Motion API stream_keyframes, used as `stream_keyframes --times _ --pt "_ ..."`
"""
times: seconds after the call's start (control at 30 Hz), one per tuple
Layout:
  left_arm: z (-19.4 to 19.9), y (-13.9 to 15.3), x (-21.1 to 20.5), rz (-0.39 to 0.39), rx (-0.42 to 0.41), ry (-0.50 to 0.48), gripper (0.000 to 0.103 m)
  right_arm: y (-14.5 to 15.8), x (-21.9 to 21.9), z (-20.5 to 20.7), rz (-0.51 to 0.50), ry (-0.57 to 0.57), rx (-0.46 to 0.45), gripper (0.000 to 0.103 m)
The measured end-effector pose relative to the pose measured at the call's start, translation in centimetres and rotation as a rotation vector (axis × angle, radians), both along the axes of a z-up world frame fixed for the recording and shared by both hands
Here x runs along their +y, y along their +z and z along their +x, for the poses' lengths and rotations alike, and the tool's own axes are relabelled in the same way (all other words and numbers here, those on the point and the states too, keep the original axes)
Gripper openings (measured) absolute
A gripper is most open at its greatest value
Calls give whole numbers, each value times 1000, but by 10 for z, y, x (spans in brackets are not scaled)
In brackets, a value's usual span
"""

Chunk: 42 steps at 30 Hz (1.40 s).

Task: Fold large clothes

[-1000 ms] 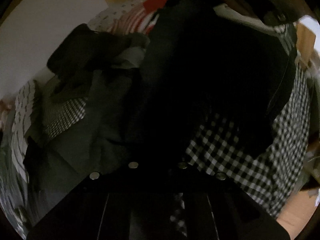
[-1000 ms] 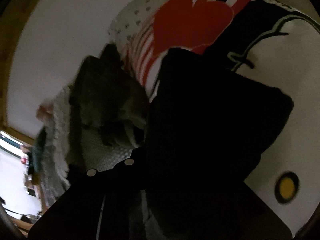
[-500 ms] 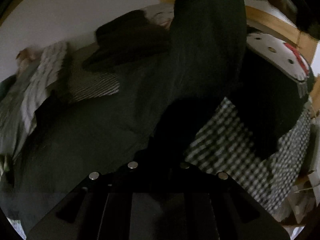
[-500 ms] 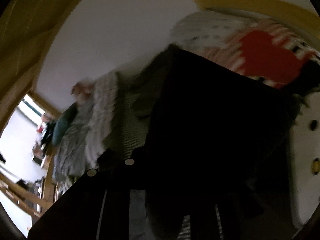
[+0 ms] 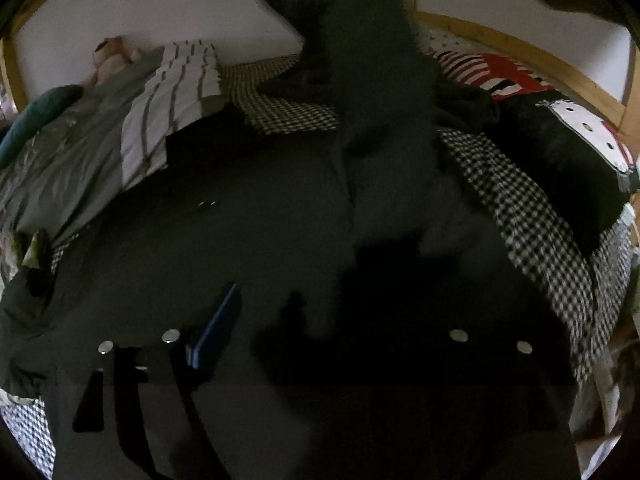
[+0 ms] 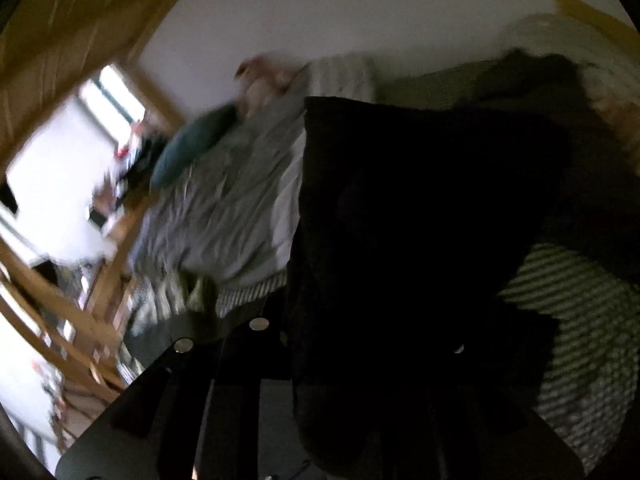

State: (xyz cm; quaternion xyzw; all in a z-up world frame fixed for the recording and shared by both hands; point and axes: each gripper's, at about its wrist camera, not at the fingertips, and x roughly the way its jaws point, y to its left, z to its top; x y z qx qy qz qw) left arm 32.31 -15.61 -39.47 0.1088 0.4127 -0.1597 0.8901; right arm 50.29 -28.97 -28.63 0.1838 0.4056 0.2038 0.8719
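A large dark garment (image 5: 248, 240) lies spread over the bed in the left wrist view, with one long part (image 5: 372, 92) lifted up toward the top of the frame. My left gripper (image 5: 316, 332) stands open just above the cloth, its blue-padded left finger (image 5: 216, 328) clear of it. In the right wrist view my right gripper (image 6: 360, 360) is shut on a fold of the dark garment (image 6: 420, 220), which hangs in front of the lens and hides the fingertips.
A checked bedsheet (image 5: 540, 240) shows at the right, a grey striped duvet (image 5: 152, 120) at the left, a black cartoon-print pillow (image 5: 560, 140) and a red striped pillow (image 5: 492, 72) at the back right. Wooden bed rails (image 6: 80, 320) run at the left of the right wrist view.
The left gripper has let go of the garment and opened, and the cloth now lies spread below it. The right gripper has swung left and upward, still holding the dark cloth.
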Motion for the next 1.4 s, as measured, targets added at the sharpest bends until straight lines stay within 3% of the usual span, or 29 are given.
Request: stream_keyframes --times 0.1,0.2,0.37,0.47,0.5,0.53,0.6,0.7,0.73,0.77,0.87,0.9,0.93,1.0,1.1,1.13,1.2,1.3,1.37,1.4 --pt "-8 -2 36 31 -22 7 91 -24 67 9 -47 74 31 16" --pt "-18 -10 88 50 23 52 92 -74 141 14 -132 147 95 16" --pt "-38 -20 178 71 92 233 92 -154 228 9 -271 228 205 16" --pt "-45 -16 225 78 95 346 92 -186 262 -12 -359 269 215 23" --pt "-44 -13 242 77 91 394 92 -193 272 -20 -376 275 212 40" --pt "-44 -9 254 74 84 429 92 -193 280 -26 -362 278 206 70" --pt "-38 2 277 45 72 505 92 -188 294 -35 -287 300 181 93" --pt "-23 30 303 -23 25 600 92 -162 305 -41 -190 344 125 96" --pt "-17 38 309 -52 8 618 92 -140 296 -39 -84 368 89 96" --pt "-7 51 310 -95 -15 628 94 -123 290 -37 -41 350 66 96" --pt "16 73 292 -204 -41 560 95 -74 232 -29 7 255 -28 100" --pt "32 79 273 -249 -47 500 95 -67 215 -27 -39 217 -44 100" --pt "49 83 249 -284 -55 433 95 -64 181 -24 -191 135 -42 100" --pt "80 78 200 -313 -56 331 96 -79 142 -21 -372 57 -3 99" --pt "118 39 134 -302 -19 258 97 -130 55 -11 -421 -64 190 99" --pt "130 26 117 -296 -32 252 97 -143 30 -11 -429 -76 206 99" --pt "155 -3 98 -201 15 254 97 -152 2 -15 -463 -98 144 100" --pt "185 -56 95 13 157 317 98 -196 -12 -10 -560 -17 242 99" --pt "185 -68 102 -20 191 295 98 -227 -13 -22 -640 73 207 99" --pt "183 -68 96 35 190 263 98 -229 -10 -26 -674 85 187 99"
